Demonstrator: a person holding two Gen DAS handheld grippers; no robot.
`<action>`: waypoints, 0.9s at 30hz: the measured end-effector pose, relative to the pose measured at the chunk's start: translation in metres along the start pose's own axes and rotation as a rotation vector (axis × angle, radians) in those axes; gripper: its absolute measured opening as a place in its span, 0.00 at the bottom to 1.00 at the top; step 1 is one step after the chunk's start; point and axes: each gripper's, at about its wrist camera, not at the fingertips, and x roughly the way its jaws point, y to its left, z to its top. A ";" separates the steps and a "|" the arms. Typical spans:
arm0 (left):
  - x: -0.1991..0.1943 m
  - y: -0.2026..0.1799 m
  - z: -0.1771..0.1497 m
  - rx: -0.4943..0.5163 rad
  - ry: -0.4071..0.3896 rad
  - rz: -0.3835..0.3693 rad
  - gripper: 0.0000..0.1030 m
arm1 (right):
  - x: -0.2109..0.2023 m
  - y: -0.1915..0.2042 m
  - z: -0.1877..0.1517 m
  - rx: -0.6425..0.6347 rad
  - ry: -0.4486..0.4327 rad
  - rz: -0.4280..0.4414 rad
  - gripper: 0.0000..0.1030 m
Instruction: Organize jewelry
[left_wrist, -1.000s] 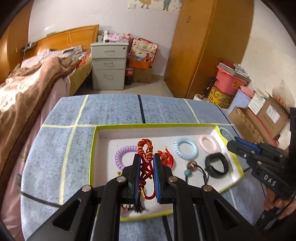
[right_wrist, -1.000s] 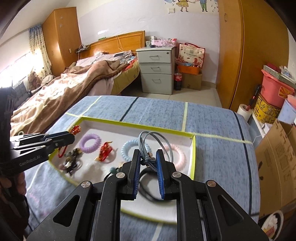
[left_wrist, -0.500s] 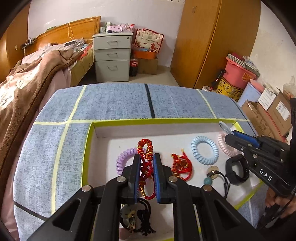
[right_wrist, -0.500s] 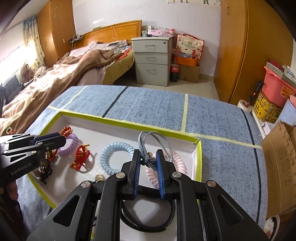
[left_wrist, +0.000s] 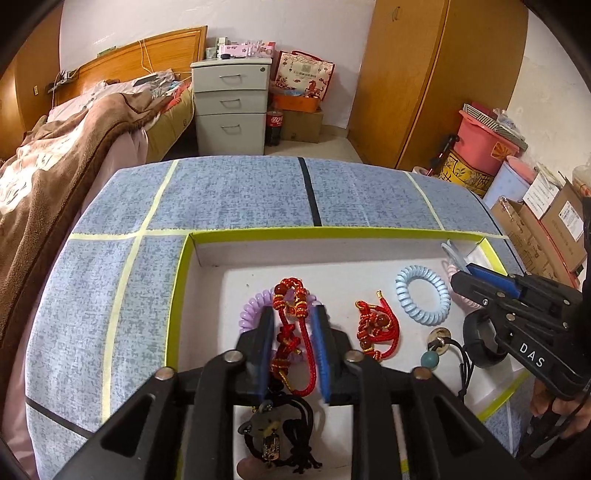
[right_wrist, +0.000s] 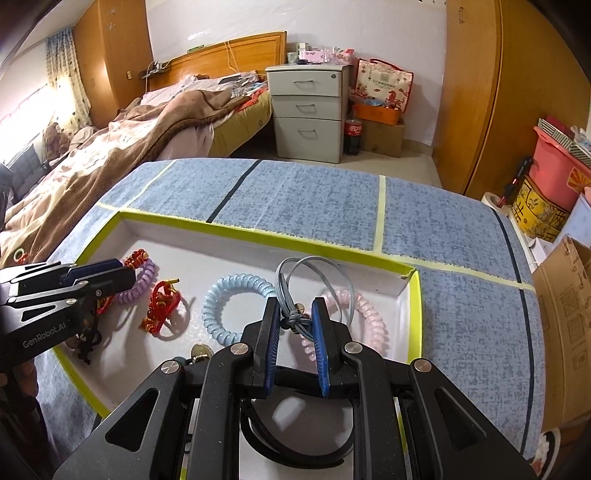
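Observation:
A white tray with a yellow-green rim (left_wrist: 183, 280) (right_wrist: 413, 314) lies on the blue table. My left gripper (left_wrist: 293, 314) has its jaws slightly parted around a red beaded cord bracelet (left_wrist: 291, 295), which hangs over a purple spiral hair tie (left_wrist: 249, 314). My right gripper (right_wrist: 295, 306) has its jaws slightly parted around a grey wire ring (right_wrist: 314, 273), above a pink spiral hair tie (right_wrist: 365, 317). Also in the tray lie a second red cord bracelet (left_wrist: 376, 328), a light blue spiral hair tie (left_wrist: 423, 295) (right_wrist: 232, 306), a black band (left_wrist: 480, 343) and a black cord charm (left_wrist: 273, 435).
A bed with a brown blanket (left_wrist: 55, 158) stands left of the table. A grey drawer unit (left_wrist: 231, 107) and a wooden wardrobe (left_wrist: 436, 81) stand behind. Boxes and bins (left_wrist: 517, 177) crowd the floor on the right. A bead pendant (left_wrist: 430, 360) lies in the tray.
Both grippers have lowered into the tray with their pieces, and their jaws have parted slightly. The left one moved toward the tray's left side over the purple hair tie.

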 end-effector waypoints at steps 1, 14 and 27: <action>0.000 -0.001 0.000 0.000 -0.001 0.002 0.29 | 0.000 0.000 0.000 0.001 -0.001 -0.006 0.22; -0.016 -0.001 -0.004 -0.012 -0.036 0.063 0.46 | -0.013 0.004 -0.005 0.018 -0.037 0.008 0.30; -0.056 -0.010 -0.035 -0.041 -0.111 0.123 0.47 | -0.056 0.031 -0.036 0.056 -0.101 0.003 0.31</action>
